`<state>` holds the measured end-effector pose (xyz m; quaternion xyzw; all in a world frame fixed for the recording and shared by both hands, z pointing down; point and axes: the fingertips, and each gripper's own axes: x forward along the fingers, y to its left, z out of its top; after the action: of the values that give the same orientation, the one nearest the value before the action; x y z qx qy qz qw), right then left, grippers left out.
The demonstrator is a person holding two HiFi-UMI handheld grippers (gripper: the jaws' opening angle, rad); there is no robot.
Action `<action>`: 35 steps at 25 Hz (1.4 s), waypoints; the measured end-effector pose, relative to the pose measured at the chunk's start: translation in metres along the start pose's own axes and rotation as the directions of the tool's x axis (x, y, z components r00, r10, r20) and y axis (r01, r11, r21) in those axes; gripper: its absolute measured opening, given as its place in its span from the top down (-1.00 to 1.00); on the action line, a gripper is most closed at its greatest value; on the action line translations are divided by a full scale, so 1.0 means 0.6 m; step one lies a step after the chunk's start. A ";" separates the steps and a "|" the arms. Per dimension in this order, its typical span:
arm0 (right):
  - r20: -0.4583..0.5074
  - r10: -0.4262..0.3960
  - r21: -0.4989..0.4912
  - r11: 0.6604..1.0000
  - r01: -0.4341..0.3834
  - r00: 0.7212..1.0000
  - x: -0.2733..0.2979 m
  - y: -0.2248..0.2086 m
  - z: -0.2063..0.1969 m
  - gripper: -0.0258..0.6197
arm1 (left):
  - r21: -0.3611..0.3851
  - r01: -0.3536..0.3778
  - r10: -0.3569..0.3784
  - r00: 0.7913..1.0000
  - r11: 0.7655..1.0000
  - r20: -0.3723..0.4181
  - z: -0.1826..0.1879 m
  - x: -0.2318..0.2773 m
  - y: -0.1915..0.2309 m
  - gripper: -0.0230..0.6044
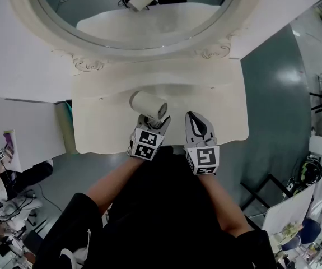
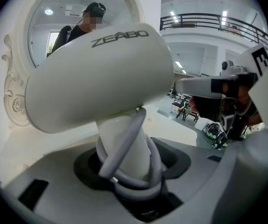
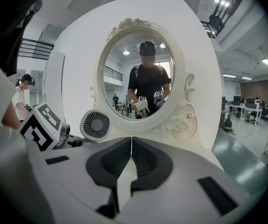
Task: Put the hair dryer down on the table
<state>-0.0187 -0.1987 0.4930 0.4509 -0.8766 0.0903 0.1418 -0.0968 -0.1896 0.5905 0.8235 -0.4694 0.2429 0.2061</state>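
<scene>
Two grippers at cream table (image 1: 102, 130) — left gripper (image 1: 156, 123) clamps hair dryer (image 1: 148, 104), right gripper (image 1: 194, 117) pinched shut; mirror (image 1: 149, 15) behind, grey floor (image 1: 273, 94).

The right gripper (image 3: 132, 141) has its jaws pressed together, empty — beyond, left, the hair dryer (image 3: 95, 124) shows before the oval mirror (image 3: 140, 78).

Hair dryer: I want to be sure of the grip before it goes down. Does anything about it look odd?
Only the grey cord: it is looped round the handle of the hair dryer, right where the left gripper clamps it, so cord and handle sit between the jaws together. Nothing looks damaged.
</scene>
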 end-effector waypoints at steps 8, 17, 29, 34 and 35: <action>-0.022 -0.014 0.000 1.000 0.014 1.000 -0.001 0.019 -0.006 0.86 | -0.001 0.050 -0.050 0.998 0.999 -0.046 -0.031 0.012 0.012 0.14; -0.046 -0.061 -0.008 0.998 0.061 0.997 -0.010 0.013 -0.014 0.86 | 0.008 0.072 -0.071 0.991 0.997 -0.111 -0.085 0.026 0.015 0.14; -0.044 -0.047 0.008 0.999 0.048 0.998 -0.019 0.021 -0.019 0.86 | -0.020 0.123 -0.124 0.971 0.992 -0.203 -0.137 0.035 0.009 0.14; -0.055 -0.022 0.045 0.999 0.025 0.998 -0.016 0.016 -0.034 0.86 | -0.015 0.112 -0.113 0.960 0.994 -0.256 -0.161 0.039 0.009 0.14; -0.060 -0.012 0.049 0.999 0.015 0.998 -0.013 0.018 -0.038 0.86 | -0.015 0.107 -0.107 0.959 0.994 -0.264 -0.163 0.041 0.011 0.14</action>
<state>-0.0192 -0.1799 0.5117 0.4572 -0.8665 0.1244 0.1573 -0.1117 -0.1538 0.6842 0.8078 -0.3927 0.3389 0.2800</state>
